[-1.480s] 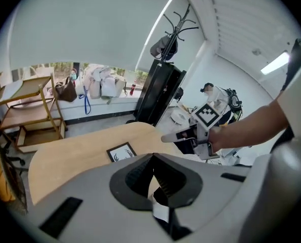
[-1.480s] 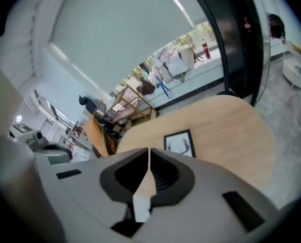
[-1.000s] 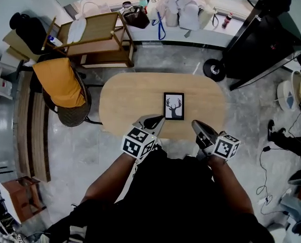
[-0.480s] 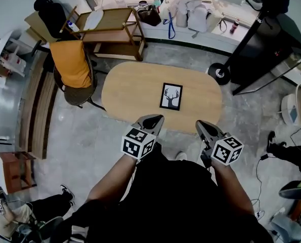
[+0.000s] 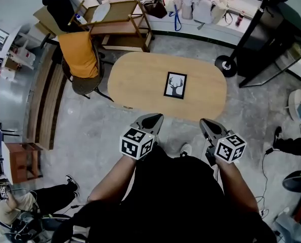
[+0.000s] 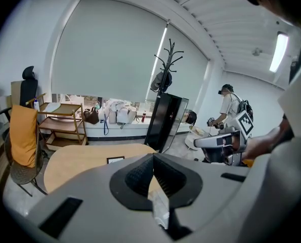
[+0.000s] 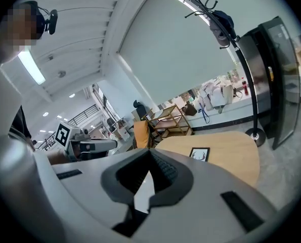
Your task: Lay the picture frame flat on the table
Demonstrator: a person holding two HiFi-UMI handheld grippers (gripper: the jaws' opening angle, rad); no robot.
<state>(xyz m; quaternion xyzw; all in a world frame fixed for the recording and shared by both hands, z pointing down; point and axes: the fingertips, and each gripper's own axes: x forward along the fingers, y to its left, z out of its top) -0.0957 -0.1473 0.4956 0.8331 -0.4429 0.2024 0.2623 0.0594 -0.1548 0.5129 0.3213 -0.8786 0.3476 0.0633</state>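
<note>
Lying flat on the table [image 5: 140,82] at upper centre, the picture frame [image 5: 175,85] is looking done; left gripper [image 5: 151,119] and right gripper [image 5: 207,124] are hovering below, jaws together, empty.

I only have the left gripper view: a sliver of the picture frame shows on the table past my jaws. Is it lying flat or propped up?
Observer: Head view shows the picture frame lying flat on the table, deer print facing up.
Operator: And the other side, holding anything?
Observer: No. In its own view the right gripper is shut, nothing between its jaws.
Operator: How near are both to the frame?
Observer: Neither touches it. The left gripper and the right one sit by the table's near edge, the frame farther in.
</note>
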